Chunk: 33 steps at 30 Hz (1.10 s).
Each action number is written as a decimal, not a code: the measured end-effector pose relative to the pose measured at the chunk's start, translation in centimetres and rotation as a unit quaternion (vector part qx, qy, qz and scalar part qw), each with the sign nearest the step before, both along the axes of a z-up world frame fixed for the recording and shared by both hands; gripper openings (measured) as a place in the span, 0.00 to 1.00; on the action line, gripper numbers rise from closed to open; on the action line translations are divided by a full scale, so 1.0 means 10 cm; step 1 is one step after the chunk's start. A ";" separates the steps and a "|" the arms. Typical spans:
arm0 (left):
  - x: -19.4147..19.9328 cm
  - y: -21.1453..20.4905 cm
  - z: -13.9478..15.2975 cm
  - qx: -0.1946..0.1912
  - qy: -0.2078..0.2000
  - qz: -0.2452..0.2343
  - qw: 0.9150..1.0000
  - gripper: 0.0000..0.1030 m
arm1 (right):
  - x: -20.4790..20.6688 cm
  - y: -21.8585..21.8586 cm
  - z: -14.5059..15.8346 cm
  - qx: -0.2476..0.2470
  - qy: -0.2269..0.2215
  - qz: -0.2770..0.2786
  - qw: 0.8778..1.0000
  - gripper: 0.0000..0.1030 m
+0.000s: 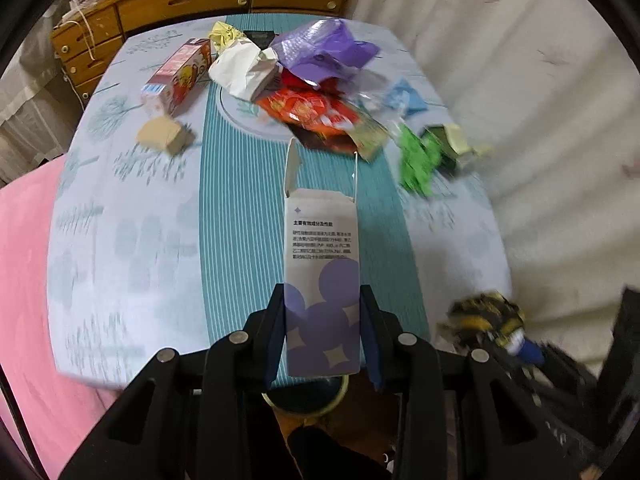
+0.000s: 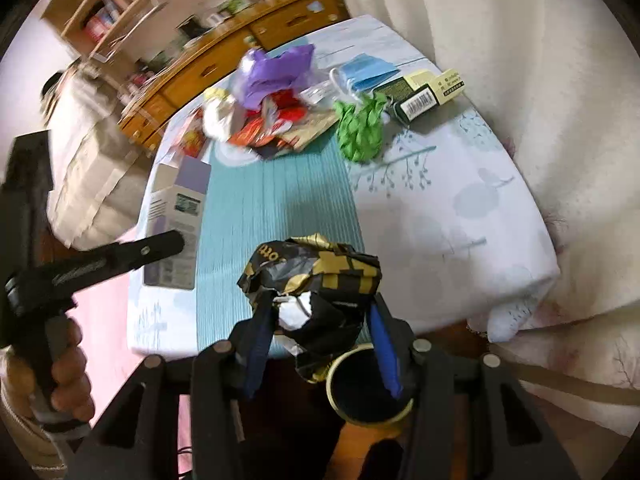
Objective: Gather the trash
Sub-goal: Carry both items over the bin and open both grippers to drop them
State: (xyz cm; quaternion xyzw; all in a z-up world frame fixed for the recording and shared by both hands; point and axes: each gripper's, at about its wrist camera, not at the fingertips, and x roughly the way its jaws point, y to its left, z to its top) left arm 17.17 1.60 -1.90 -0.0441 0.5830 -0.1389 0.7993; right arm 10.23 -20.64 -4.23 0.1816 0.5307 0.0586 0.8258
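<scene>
My left gripper (image 1: 323, 312) is shut on a tall white and purple carton (image 1: 322, 272) with its top flaps open, held above the table's near edge; the carton also shows in the right wrist view (image 2: 176, 216). My right gripper (image 2: 320, 320) is shut on a crumpled black and gold wrapper (image 2: 316, 276), which also shows in the left wrist view (image 1: 486, 320). A dark bin with a gold rim (image 2: 368, 388) stands just below the right gripper and shows under the left one (image 1: 304, 398).
On the table (image 1: 120, 240) lie a purple bag (image 1: 320, 48), white crumpled paper (image 1: 244, 68), red snack wrappers (image 1: 308, 108), a pink box (image 1: 178, 76), a tan box (image 1: 164, 134), a blue mask (image 2: 368, 72), green wrapper (image 2: 358, 130) and dark green boxes (image 2: 416, 100). Wooden drawers (image 1: 192, 0) stand behind.
</scene>
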 end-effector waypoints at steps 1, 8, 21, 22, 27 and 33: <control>-0.15 -0.01 0.01 0.002 -0.004 -0.002 1.000 0.31 | -0.11 0.00 0.00 -0.002 -0.002 0.012 1.000 0.45; -1.10 -0.21 -0.25 0.036 0.010 -0.037 0.999 0.31 | -0.73 0.00 -0.42 -0.002 0.046 0.057 0.997 0.45; -1.70 -0.31 -2.08 0.108 0.097 -0.088 0.985 0.31 | -1.35 0.24 -2.18 -0.006 0.180 0.037 0.983 0.45; -1.70 -0.30 -2.27 0.107 0.102 -0.086 0.985 0.31 | -1.38 0.27 -2.41 -0.008 0.188 0.035 0.982 0.45; -1.65 -0.19 -3.51 0.111 0.127 -0.073 0.983 0.32 | -1.41 0.37 -3.51 -0.016 0.219 0.021 0.975 0.46; -1.58 -0.19 -4.47 0.108 0.121 -0.073 0.984 0.33 | -1.31 0.41 -4.54 -0.020 0.230 -0.006 0.973 0.48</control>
